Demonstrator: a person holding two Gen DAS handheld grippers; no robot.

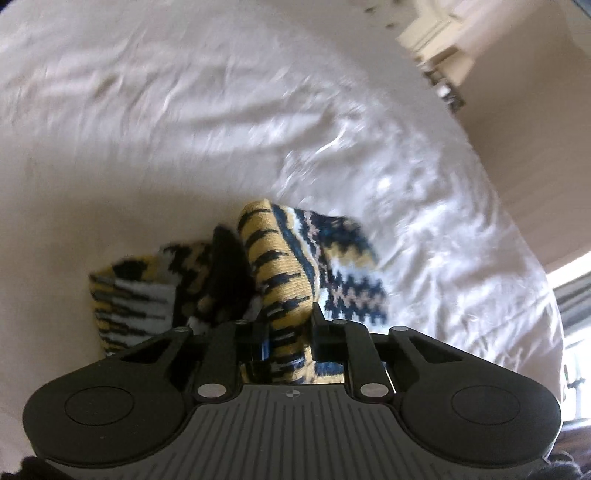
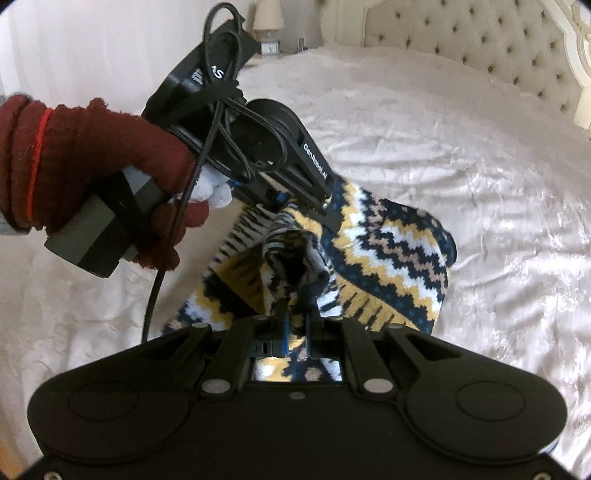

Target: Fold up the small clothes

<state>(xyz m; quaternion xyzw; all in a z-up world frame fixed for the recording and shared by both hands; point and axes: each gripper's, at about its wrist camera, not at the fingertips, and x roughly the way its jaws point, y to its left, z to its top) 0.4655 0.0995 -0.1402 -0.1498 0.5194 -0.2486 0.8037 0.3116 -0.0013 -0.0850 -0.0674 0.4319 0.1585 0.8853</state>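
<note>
- A patterned knit garment (image 2: 391,251), in yellow, navy, white and tan zigzags and stripes, lies bunched on a bed (image 2: 461,122) covered in a pale, shiny, wrinkled sheet.
- The left gripper (image 1: 284,314) has its fingers closed in on a fold of the knit: a yellow band with black dashes runs up between them, and the cloth fills the gap.
- In the right wrist view the left gripper (image 2: 295,206) comes in from the upper left, tip down on the garment's upper edge, held by a hand (image 2: 110,166) in a dark red glove with white fingertips showing beneath.
- A black cable (image 2: 221,92) loops over that gripper's body and hangs down past the hand.
- The right gripper (image 2: 295,314) has its fingers drawn nearly together, pinching a raised ridge of striped knit at the garment's near edge.
- Behind the bed stands a tufted cream headboard (image 2: 480,40); a lamp (image 2: 267,18) sits at the far left of it.
</note>
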